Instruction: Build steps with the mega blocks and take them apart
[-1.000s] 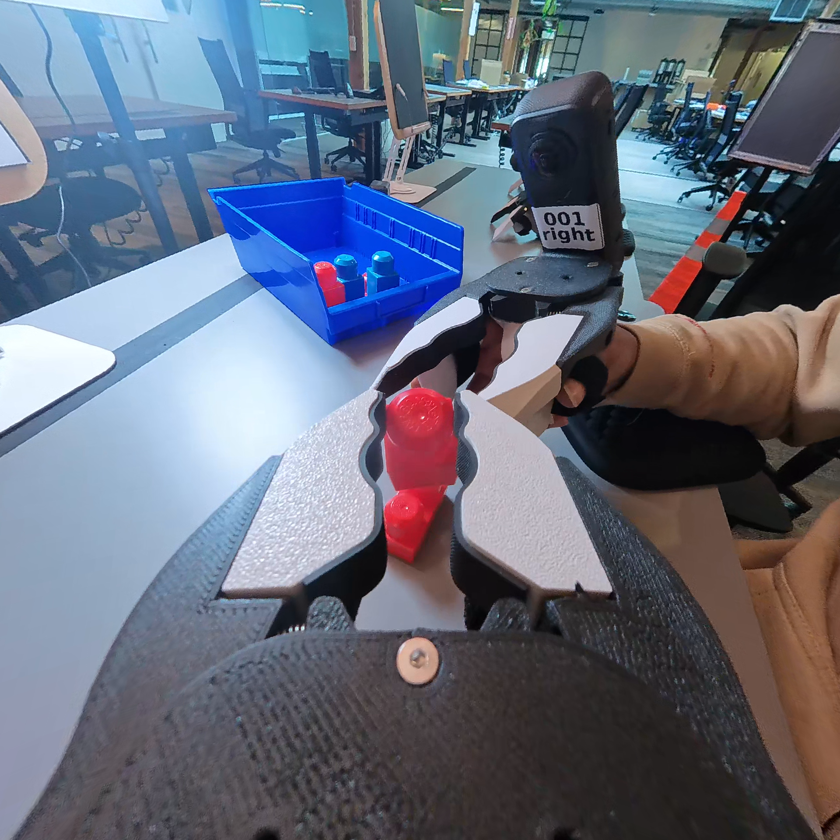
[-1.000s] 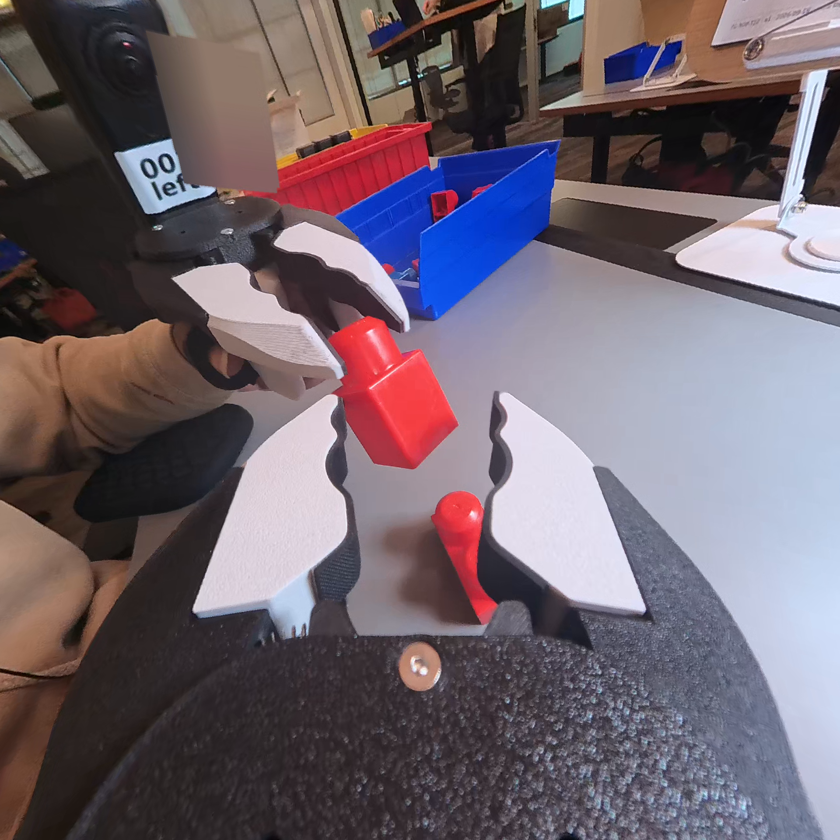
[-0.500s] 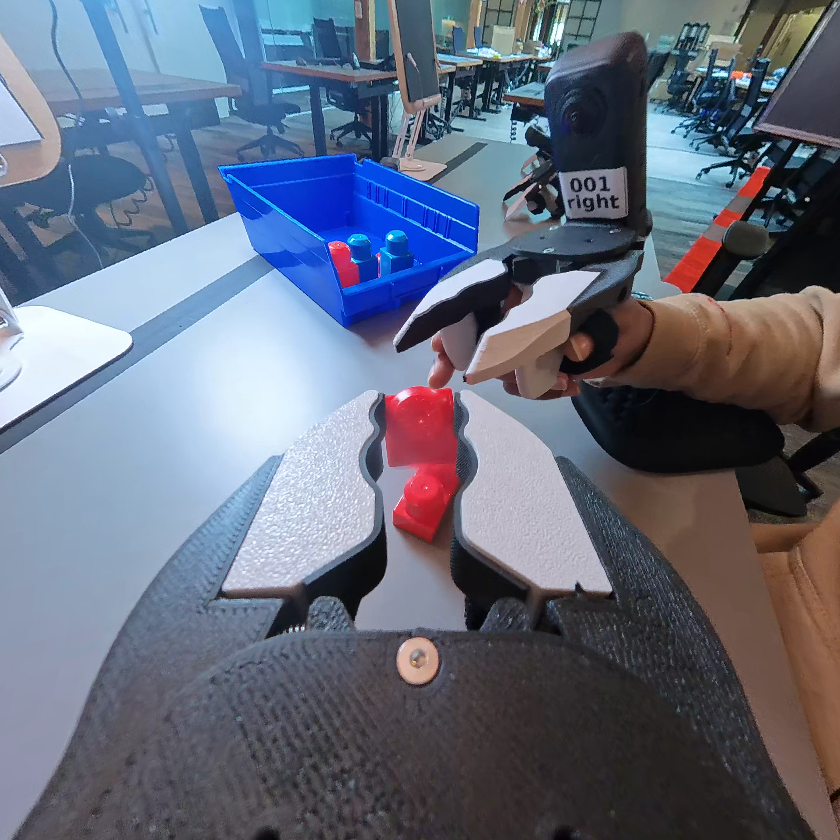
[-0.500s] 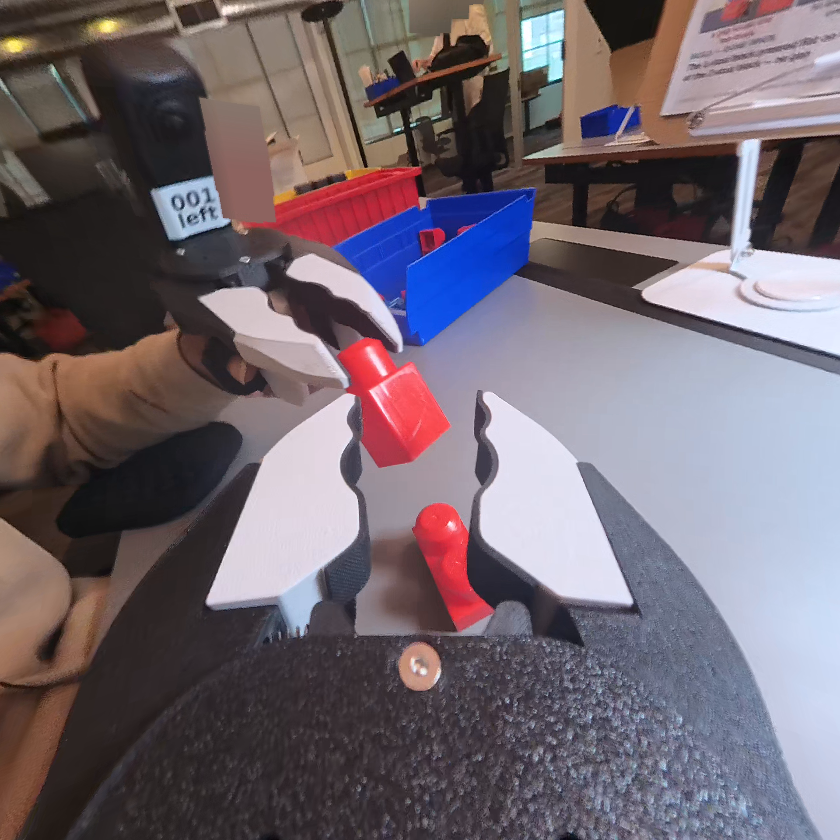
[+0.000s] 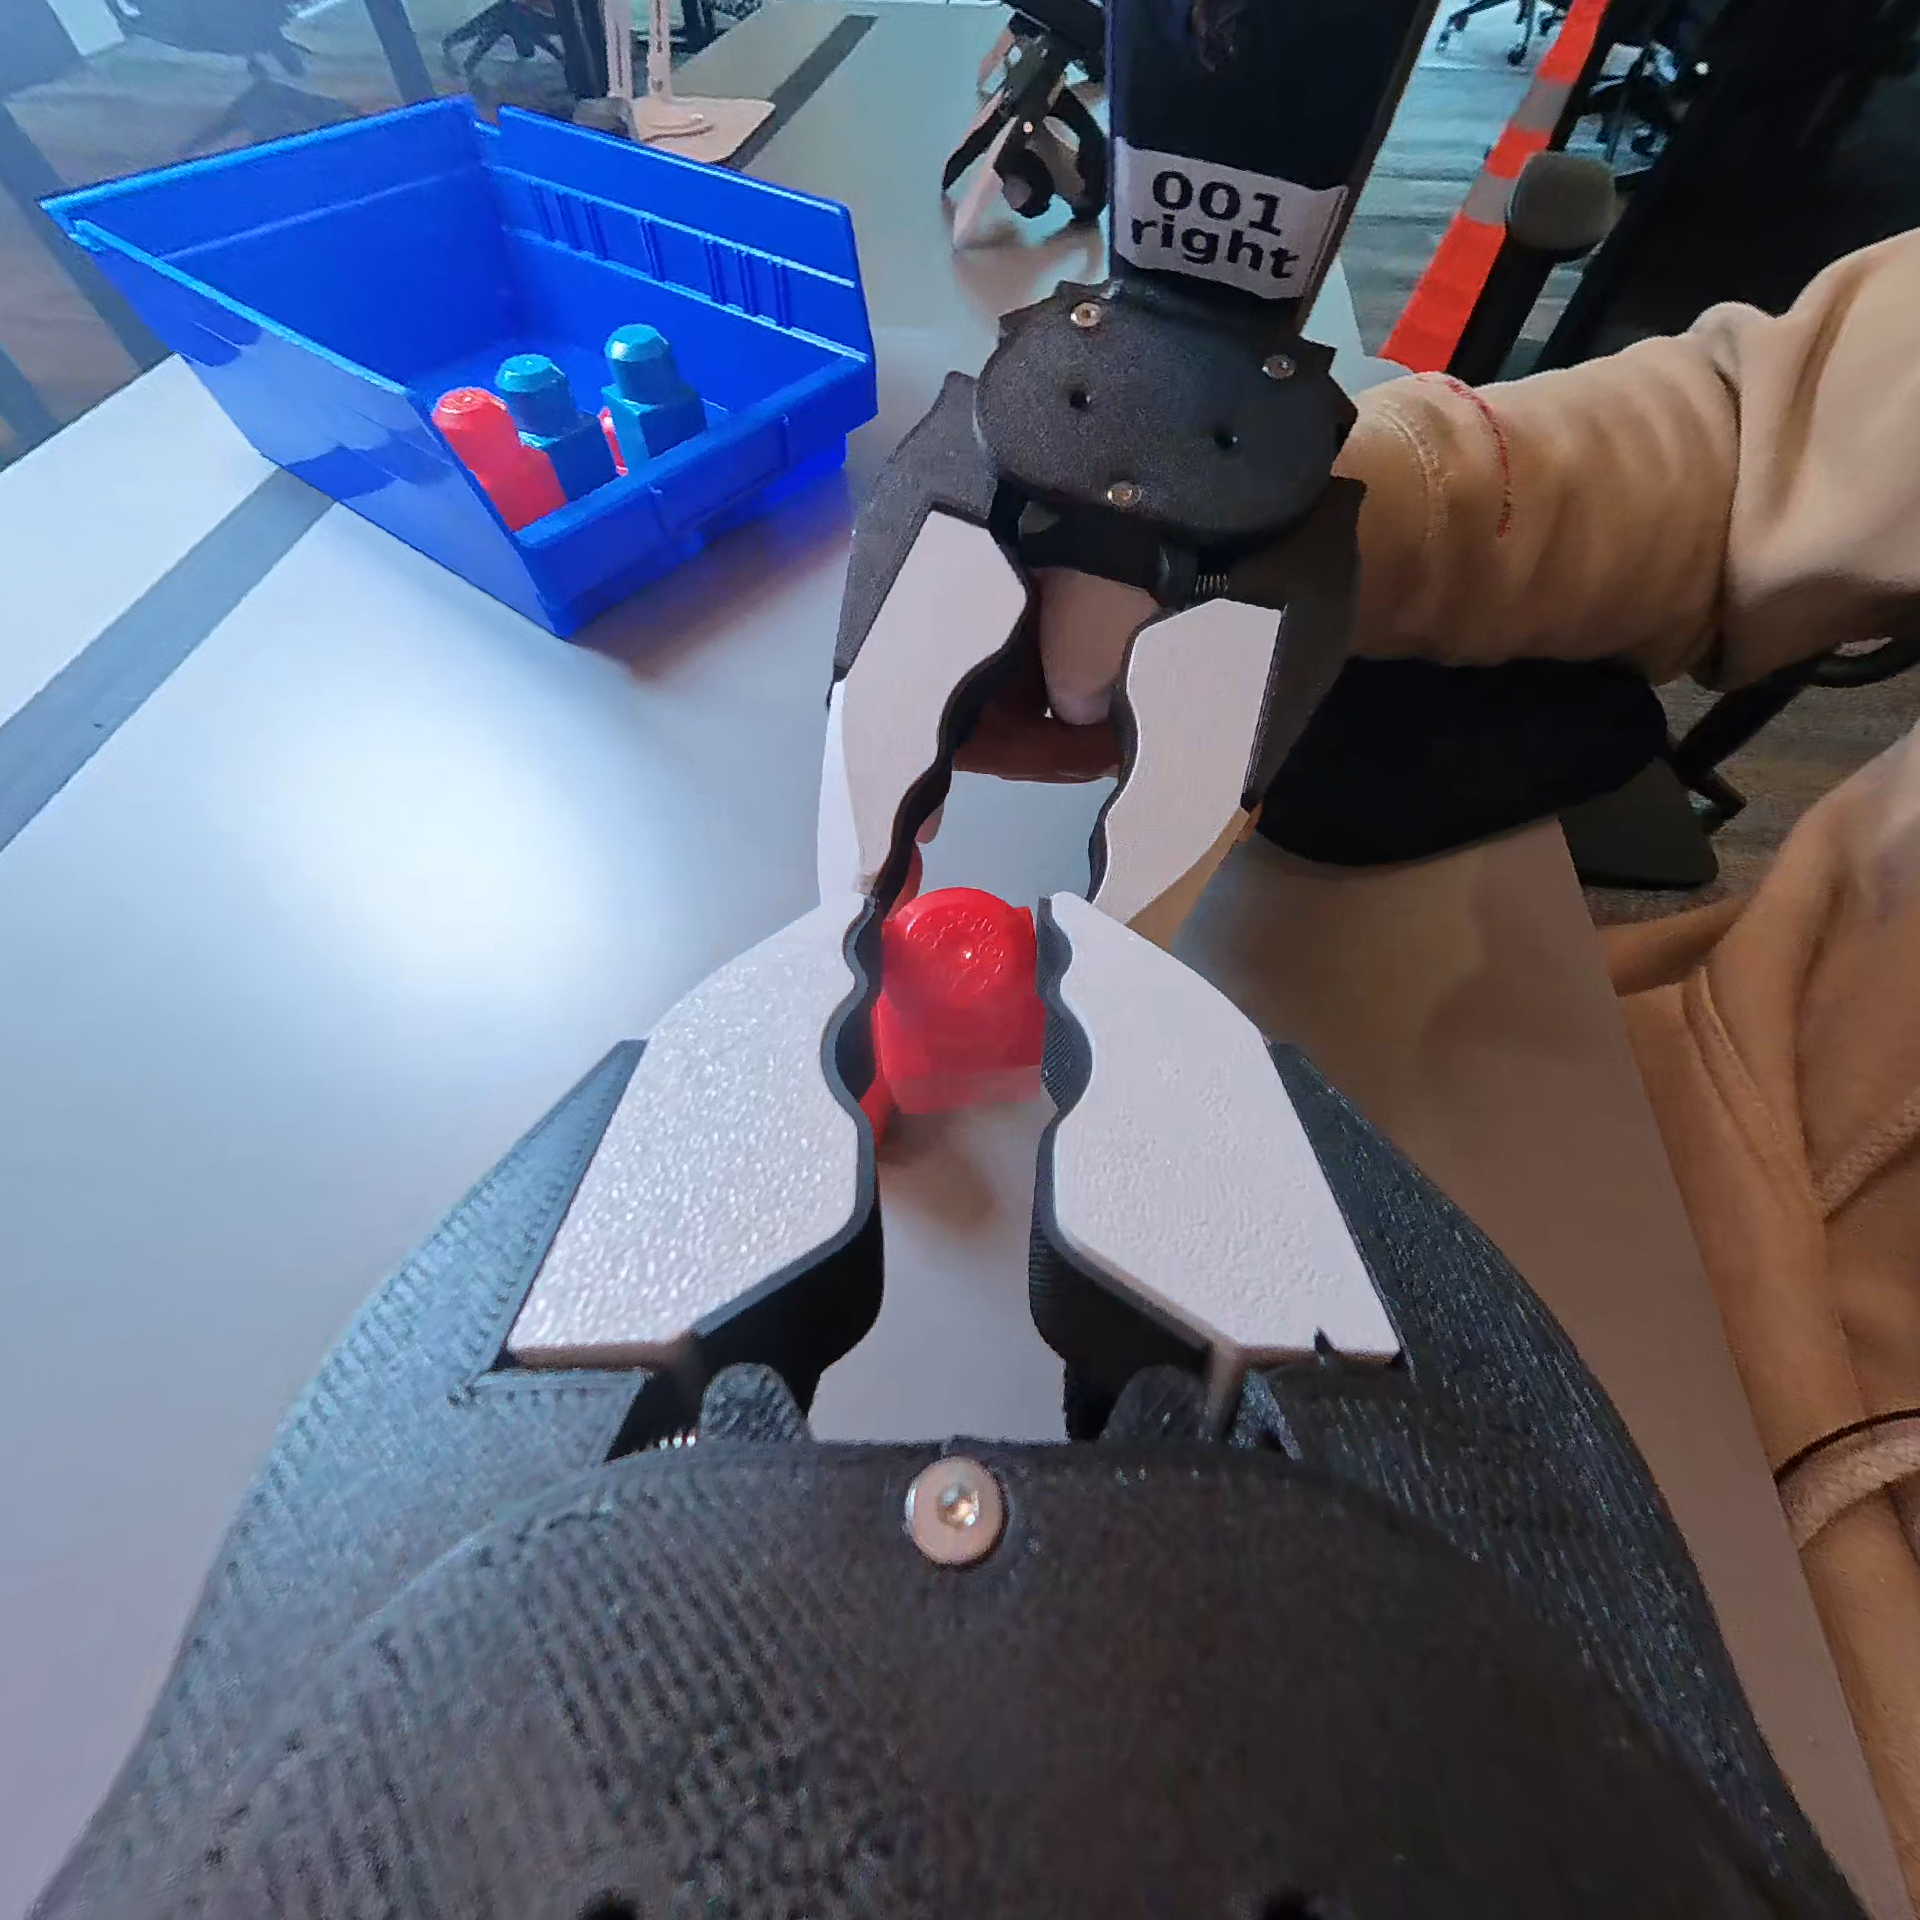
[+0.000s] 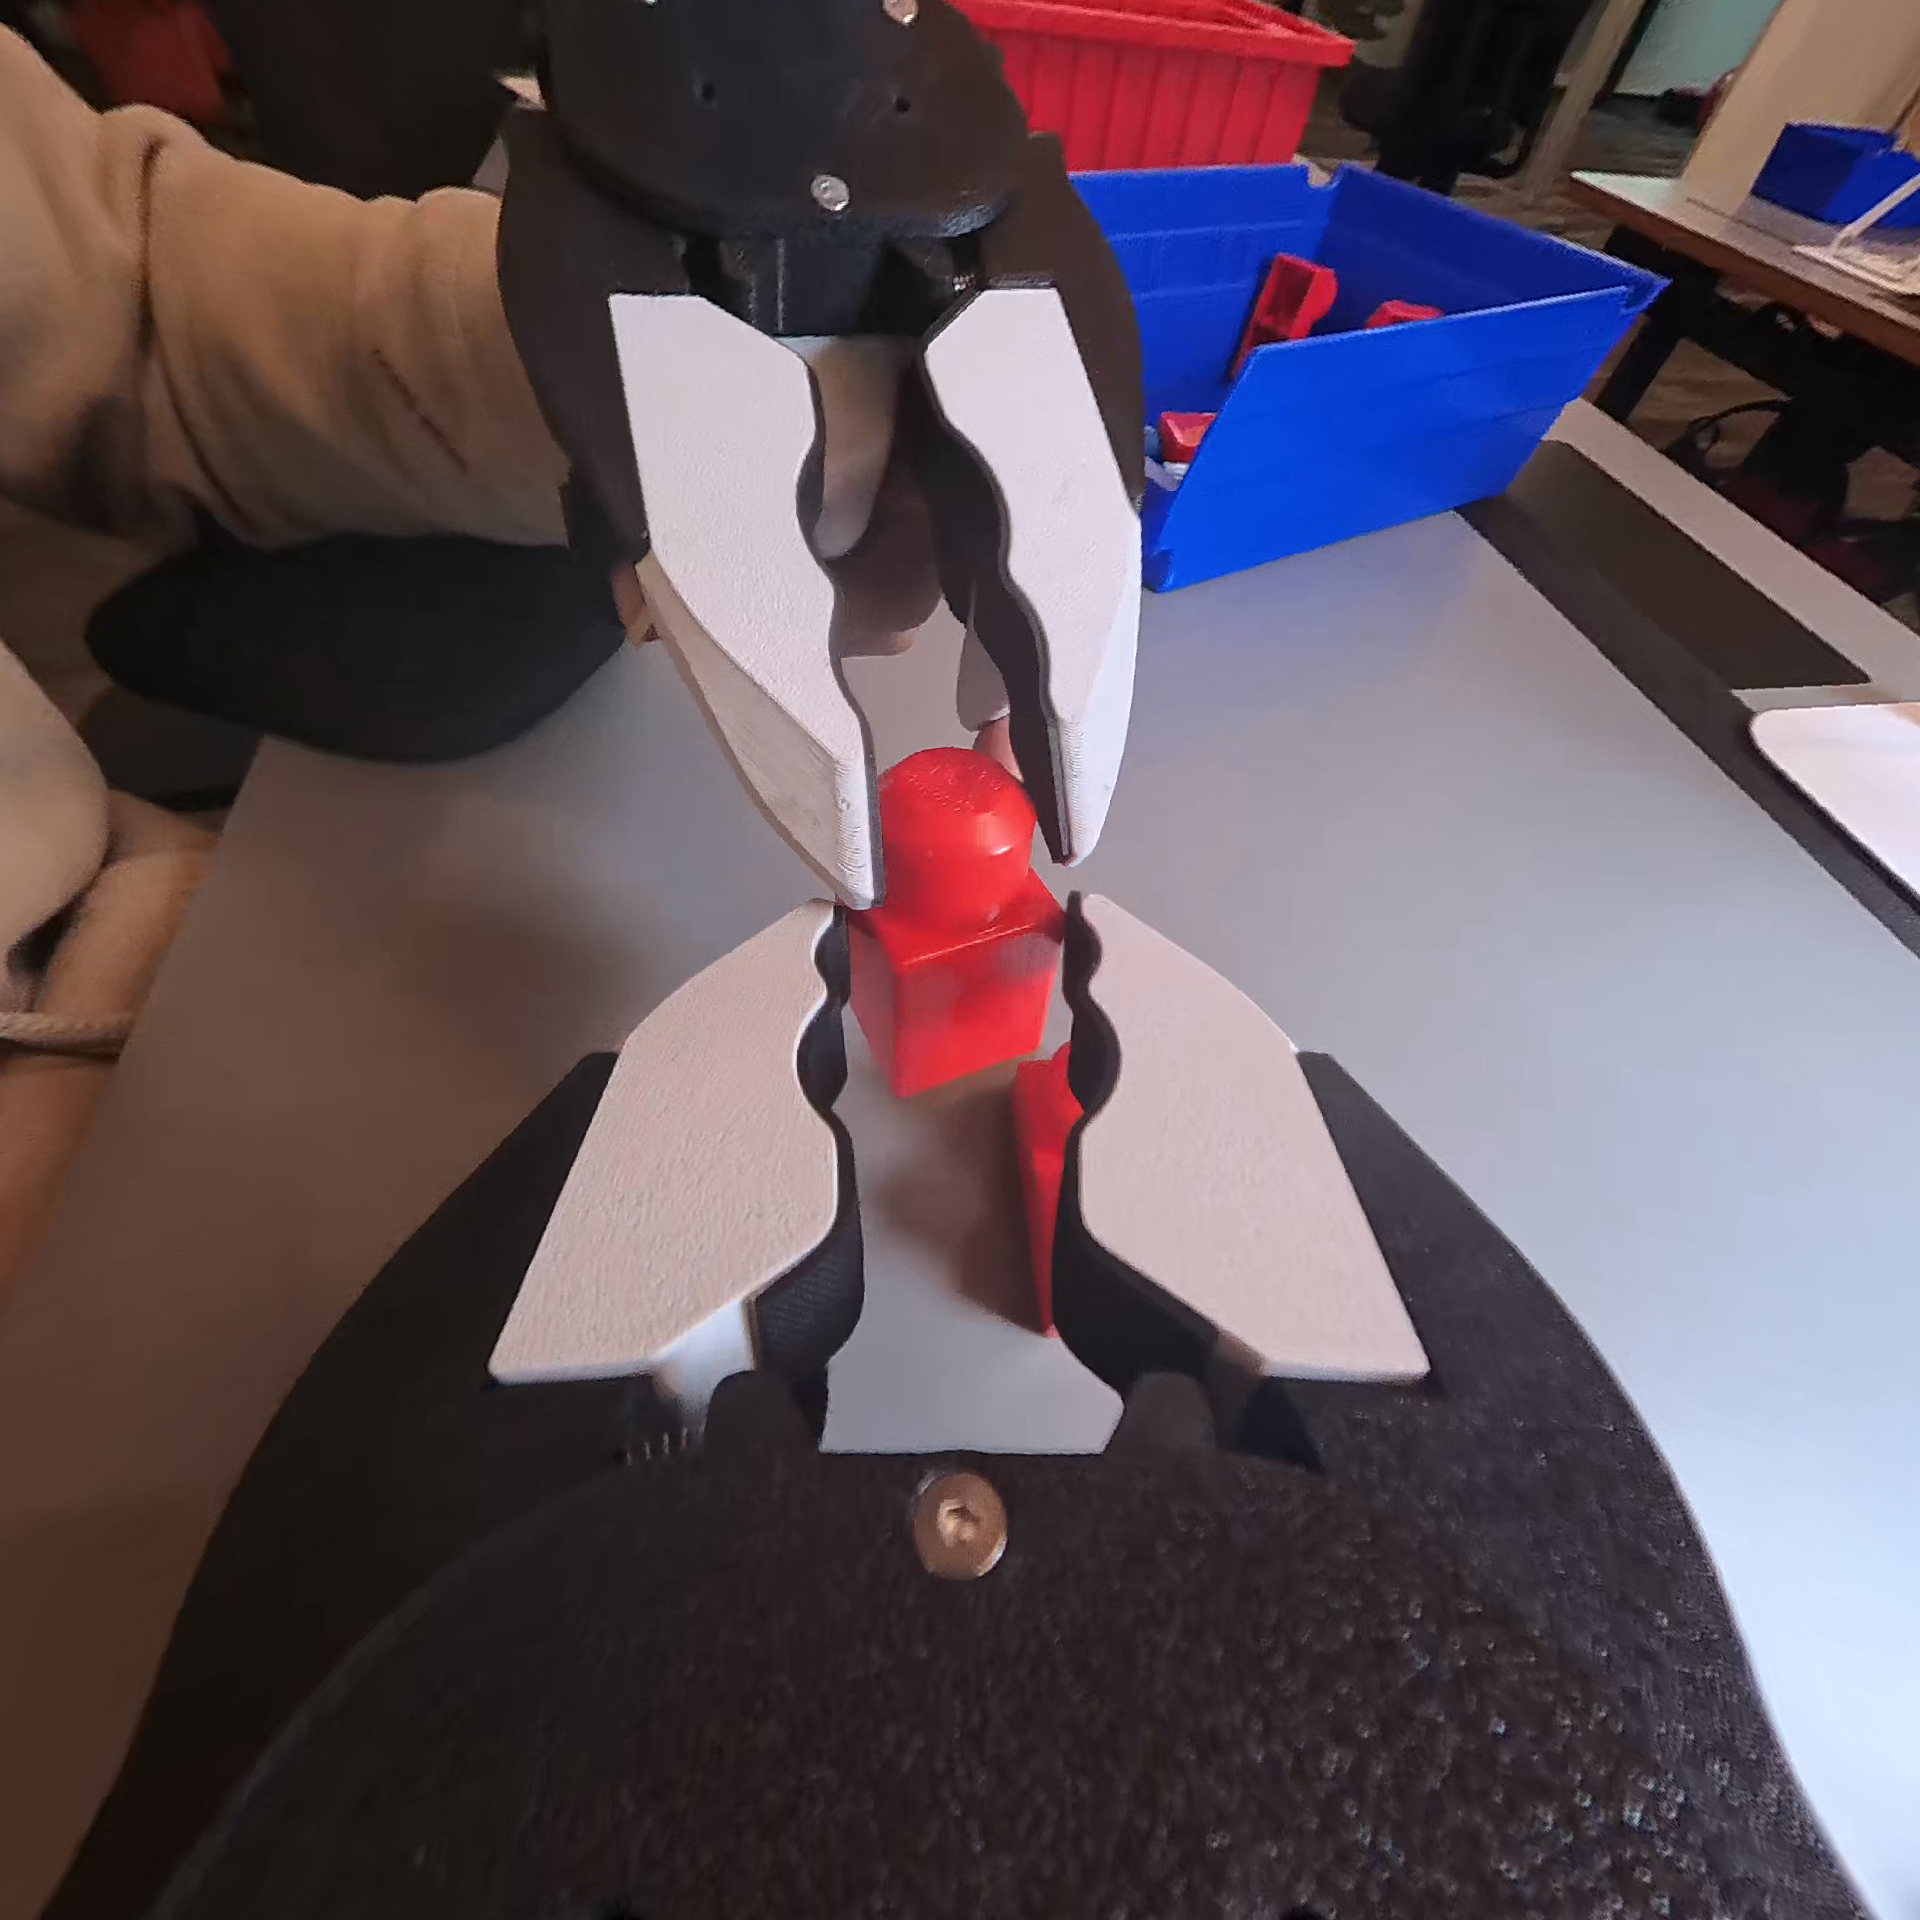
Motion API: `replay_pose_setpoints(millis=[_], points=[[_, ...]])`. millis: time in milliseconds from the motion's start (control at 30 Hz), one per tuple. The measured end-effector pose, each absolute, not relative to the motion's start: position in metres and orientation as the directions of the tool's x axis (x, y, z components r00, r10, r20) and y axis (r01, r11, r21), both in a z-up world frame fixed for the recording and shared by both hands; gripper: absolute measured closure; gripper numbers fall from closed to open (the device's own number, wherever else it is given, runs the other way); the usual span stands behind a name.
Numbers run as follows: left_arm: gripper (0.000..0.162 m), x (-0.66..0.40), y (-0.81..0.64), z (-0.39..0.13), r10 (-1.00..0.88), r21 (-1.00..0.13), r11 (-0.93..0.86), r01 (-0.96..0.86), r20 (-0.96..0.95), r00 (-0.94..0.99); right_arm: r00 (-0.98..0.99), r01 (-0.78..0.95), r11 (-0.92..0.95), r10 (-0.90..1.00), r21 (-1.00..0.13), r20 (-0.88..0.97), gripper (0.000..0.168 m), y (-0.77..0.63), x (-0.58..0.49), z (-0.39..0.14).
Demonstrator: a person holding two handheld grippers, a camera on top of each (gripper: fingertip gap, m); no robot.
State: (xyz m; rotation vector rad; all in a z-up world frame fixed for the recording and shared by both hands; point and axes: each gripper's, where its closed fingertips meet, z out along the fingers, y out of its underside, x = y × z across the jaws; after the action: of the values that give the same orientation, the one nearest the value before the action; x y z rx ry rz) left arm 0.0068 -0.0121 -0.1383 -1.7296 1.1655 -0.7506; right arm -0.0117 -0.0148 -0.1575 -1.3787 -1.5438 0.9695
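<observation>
A second red block [image 6: 1042,1174] is half hidden behind a finger of the right tongs [image 6: 956,920], so its shape is unclear. The left tongs [image 5: 951,914] are clamped on the red block [image 5: 961,1008], just above the grey tabletop [image 5: 364,883]. The right tongs, parted, have come in tip to tip since a second ago, straddling that block, blue bin [image 5: 665,270] beyond.

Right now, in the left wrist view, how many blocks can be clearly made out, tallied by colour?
Red: 3, the held red block, the lying red block under it, and the binned red block.
Blue: 2, the nearer blue block and the farther blue block, both in the blue bin.
Total: 5. Other red slivers are too hidden to count.
</observation>
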Motion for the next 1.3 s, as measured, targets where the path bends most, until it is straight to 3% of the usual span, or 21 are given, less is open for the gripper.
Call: replay_pose_setpoints(millis=[267,367,500,600,667,833,933,1300], points=[[0.134,0.018,-0.026,-0.132,-0.959,-0.927,-0.086,-0.365,-0.022,0.282,-0.113,0.351,0.148,0.987,-0.925,0.115,0.128,-0.029,-0.016,-0.157],[0.135,0.015,-0.019,-0.117,-0.948,-0.96,-0.05,-0.277,-0.042,0.316,-0.071,0.331,0.113,0.993,-0.937,0.094,0.132,-0.019,-0.011,-0.146],[0.111,-0.01,0.006,-0.115,-0.921,-0.969,-0.126,-0.211,0.035,0.387,0.069,0.27,0.03,0.996,-0.962,0.051,0.131,0.018,0.009,-0.126],[0.094,-0.021,0.022,-0.169,-0.909,-0.897,-0.227,-0.38,0.055,0.414,0.141,0.264,-0.008,0.99,-0.965,0.03,0.131,0.038,0.021,-0.124],[0.091,-0.022,0.027,-0.207,-0.914,-0.829,-0.224,-0.512,-0.004,0.407,0.137,0.278,-0.004,0.99,-0.961,0.035,0.131,0.041,0.024,-0.127],[0.1,-0.006,0.034,-0.242,-0.93,-0.74,-0.198,-0.643,-0.064,0.361,0.074,0.336,0.003,0.997,-0.942,0.03,0.131,0.037,0.023,-0.148],[0.124,0.001,0.037,-0.242,-0.93,-0.731,-0.122,-0.672,-0.153,0.334,0.055,0.369,-0.003,0.998,-0.929,0.019,0.131,0.039,0.022,-0.162],[0.125,-0.005,0.034,-0.242,-0.922,-0.728,-0.113,-0.676,-0.176,0.344,0.022,0.466,-0.02,1.0,-0.885,-0.011,0.131,0.038,0.022,-0.201]])
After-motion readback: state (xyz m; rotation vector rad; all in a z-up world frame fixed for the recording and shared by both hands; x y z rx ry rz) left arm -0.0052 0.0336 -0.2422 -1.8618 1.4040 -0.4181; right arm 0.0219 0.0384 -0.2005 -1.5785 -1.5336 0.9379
